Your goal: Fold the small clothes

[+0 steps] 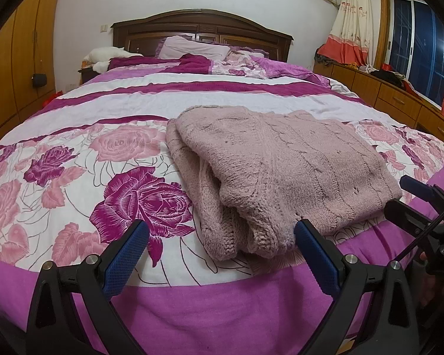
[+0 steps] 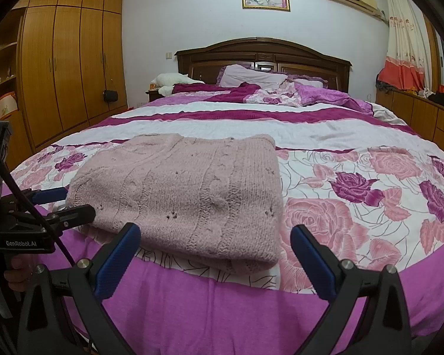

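A dusty-pink knitted sweater (image 1: 275, 165) lies folded into a rectangle near the foot of the bed; it also shows in the right wrist view (image 2: 186, 195). My left gripper (image 1: 222, 230) is open and empty, just in front of the sweater's near left corner, its right finger close to the knit. My right gripper (image 2: 216, 233) is open and empty, in front of the sweater's near edge. The right gripper shows at the right edge of the left wrist view (image 1: 420, 198); the left gripper shows at the left of the right wrist view (image 2: 59, 204), beside the sweater's left edge.
The bed cover (image 2: 355, 183) has rose prints and a purple border at the foot. Pillows (image 2: 251, 78) and a dark headboard (image 2: 263, 53) are at the far end. Wooden wardrobes (image 2: 68, 65) stand left, low cabinets (image 1: 399, 97) and a window right.
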The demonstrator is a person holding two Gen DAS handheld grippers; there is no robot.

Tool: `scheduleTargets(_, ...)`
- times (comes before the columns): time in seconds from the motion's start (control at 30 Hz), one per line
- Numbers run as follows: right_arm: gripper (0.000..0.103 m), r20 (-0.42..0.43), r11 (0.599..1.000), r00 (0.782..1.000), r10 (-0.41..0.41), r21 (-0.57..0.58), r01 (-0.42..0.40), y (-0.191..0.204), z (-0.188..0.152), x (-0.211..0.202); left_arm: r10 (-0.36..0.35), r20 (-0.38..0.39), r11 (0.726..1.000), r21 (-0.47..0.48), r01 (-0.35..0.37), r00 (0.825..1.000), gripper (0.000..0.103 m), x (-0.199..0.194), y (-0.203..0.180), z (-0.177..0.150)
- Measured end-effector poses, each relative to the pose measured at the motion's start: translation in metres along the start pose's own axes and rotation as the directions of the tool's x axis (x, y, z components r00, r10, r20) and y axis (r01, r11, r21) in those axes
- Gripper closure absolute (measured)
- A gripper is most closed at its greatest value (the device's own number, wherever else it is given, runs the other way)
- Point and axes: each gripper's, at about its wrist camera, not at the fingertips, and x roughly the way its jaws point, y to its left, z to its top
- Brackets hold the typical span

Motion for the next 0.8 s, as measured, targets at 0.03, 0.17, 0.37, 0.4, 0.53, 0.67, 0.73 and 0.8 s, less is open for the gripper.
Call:
scheduleTargets(0.03, 0.0, -0.002, 1.0, 1.0, 0.0, 0.0, 0.0, -0.0006, 0.0001, 0.0002, -0.001, -0.001, 1.0, -0.001, 0.001, 1.0, 0.022, 0.0, -0.0002, 0.0001)
scheduleTargets(0.17, 0.0, -0.003, 1.0, 1.0, 0.001, -0.001, -0.001, -0.0013, 0.0002, 0.0006, 0.0, -0.001, 1.0, -0.001, 0.0, 1.0, 0.022, 0.0, -0.0004, 0.0)
scheduleTargets(0.37, 0.0, -0.005, 1.0, 1.0, 0.001, -0.002, -0.001, -0.0012, -0.0001, 0.0008, -0.001, -0.001, 1.0, -0.001, 0.001, 1.0, 0.022, -0.0001, -0.0004, -0.0001)
scheduleTargets(0.4, 0.0, -0.005, 1.0, 1.0, 0.001, -0.002, -0.001, -0.0016, -0.0005, 0.0006, -0.001, -0.002, 1.0, -0.001, 0.001, 1.0, 0.022, 0.0, -0.0005, -0.0001)
scheduleTargets(0.53, 0.0, -0.005, 1.0, 1.0, 0.001, -0.003, -0.001, -0.0011, -0.0001, 0.0007, -0.001, -0.001, 1.0, -0.001, 0.001, 1.0, 0.022, -0.0001, -0.0004, 0.0001)
scheduleTargets(0.67, 0.0, -0.006, 1.0, 1.0, 0.002, -0.006, -0.002, -0.002, -0.0005, 0.0011, -0.001, -0.001, 1.0, -0.001, 0.001, 1.0, 0.022, -0.0002, -0.0004, 0.0002)
scheduleTargets(0.73, 0.0, -0.008, 1.0, 1.0, 0.003, -0.009, -0.003, -0.0034, -0.001, 0.0022, -0.001, -0.001, 1.0, -0.001, 0.001, 1.0, 0.022, -0.0002, -0.0004, 0.0001)
scheduleTargets(0.8, 0.0, -0.009, 1.0, 1.0, 0.003, -0.01, -0.003, -0.0037, -0.0013, 0.0024, 0.0, -0.001, 1.0, -0.001, 0.0, 1.0, 0.022, -0.0002, -0.0005, 0.0002)
